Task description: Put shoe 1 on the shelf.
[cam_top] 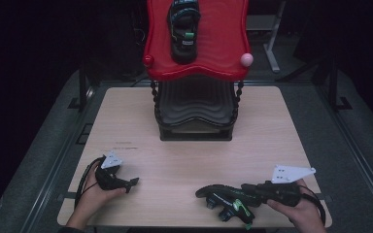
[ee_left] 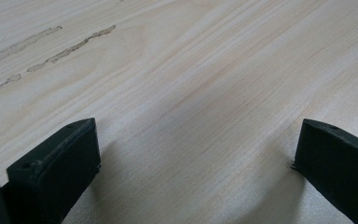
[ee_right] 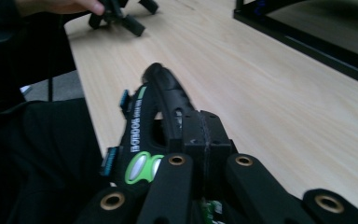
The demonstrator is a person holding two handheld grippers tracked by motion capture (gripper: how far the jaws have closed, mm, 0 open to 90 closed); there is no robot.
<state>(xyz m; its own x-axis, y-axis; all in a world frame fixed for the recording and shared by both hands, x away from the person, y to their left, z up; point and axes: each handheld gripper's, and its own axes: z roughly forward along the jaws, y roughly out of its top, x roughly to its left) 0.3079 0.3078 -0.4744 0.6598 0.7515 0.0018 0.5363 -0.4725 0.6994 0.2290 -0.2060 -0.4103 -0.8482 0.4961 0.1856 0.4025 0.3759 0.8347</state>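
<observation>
High view above the table [cam_top: 175,160] facing forward and down; both gripper views close over its wood

Black grippers [cam_top: 132,183], grey three-cornered plates [cam_top: 291,173]

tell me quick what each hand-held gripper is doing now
left hand-held gripper: open, nothing between the jaws.
right hand-held gripper: shut on the black sandal.

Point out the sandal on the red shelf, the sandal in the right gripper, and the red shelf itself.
sandal on shelf [cam_top: 183,34], high view, strap area.
held sandal [cam_top: 223,200], high view, its sole.
red shelf [cam_top: 223,48], high view, bare top surface.
</observation>
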